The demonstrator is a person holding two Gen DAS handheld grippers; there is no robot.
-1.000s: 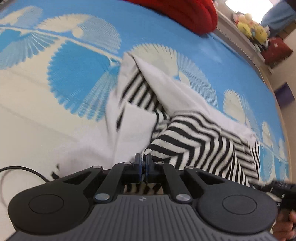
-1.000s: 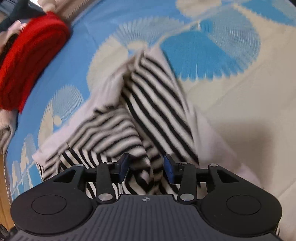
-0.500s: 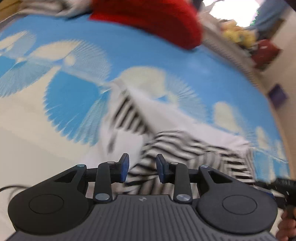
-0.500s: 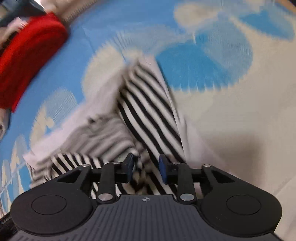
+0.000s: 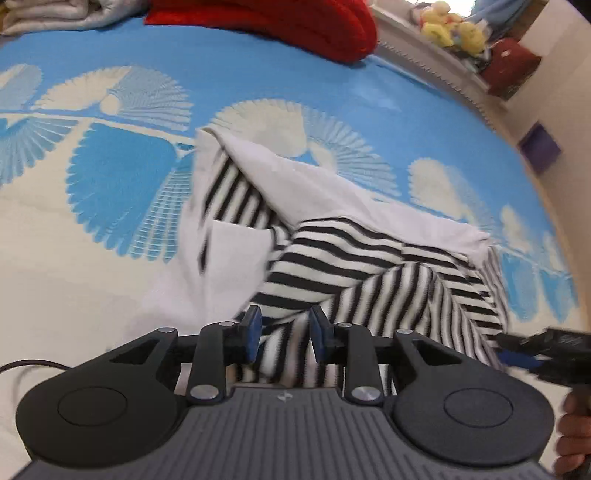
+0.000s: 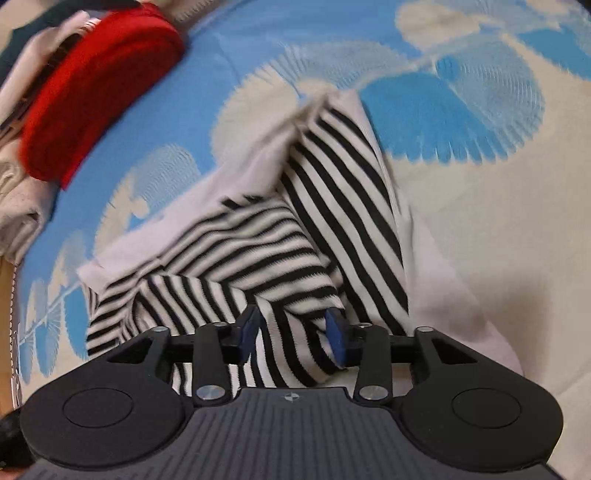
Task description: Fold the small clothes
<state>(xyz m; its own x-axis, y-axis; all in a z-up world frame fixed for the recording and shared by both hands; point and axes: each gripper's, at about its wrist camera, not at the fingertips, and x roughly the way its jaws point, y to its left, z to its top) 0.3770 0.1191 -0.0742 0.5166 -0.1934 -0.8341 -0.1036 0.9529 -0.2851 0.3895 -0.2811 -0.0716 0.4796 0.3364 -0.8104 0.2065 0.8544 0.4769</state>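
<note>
The small black-and-white striped knit garment with plain white panels (image 5: pixel 362 258) lies crumpled in a loose heap on the blue bedspread printed with cream fan shapes (image 5: pixel 122 173), its folds overlapping and one white flap turned back over the stripes. Your left gripper (image 5: pixel 284 334) hangs just above the near edge of that heap; its blue-padded jaws are closing, a fold of striped cloth sits in the gap between them, and the pads do not press on it. Your right gripper (image 6: pixel 293 330) is over the same near edge, seen from its own camera with the stripes (image 6: pixel 258 258) running away from it; its jaws are opening, striped fabric lies between them, and neither pad clamps it. In the left wrist view the right gripper's black fingers show at the right margin, touching the garment's far striped edge, with your hand (image 5: pixel 574 435) below them. Beyond the garment, well apart from it, a rolled red knit item (image 5: pixel 295 22) rests at the far edge of the bedspread beside pale folded fabric (image 5: pixel 55 16). Yellow plush toys (image 5: pixel 450 26) sit on a ledge past the bed.
</note>
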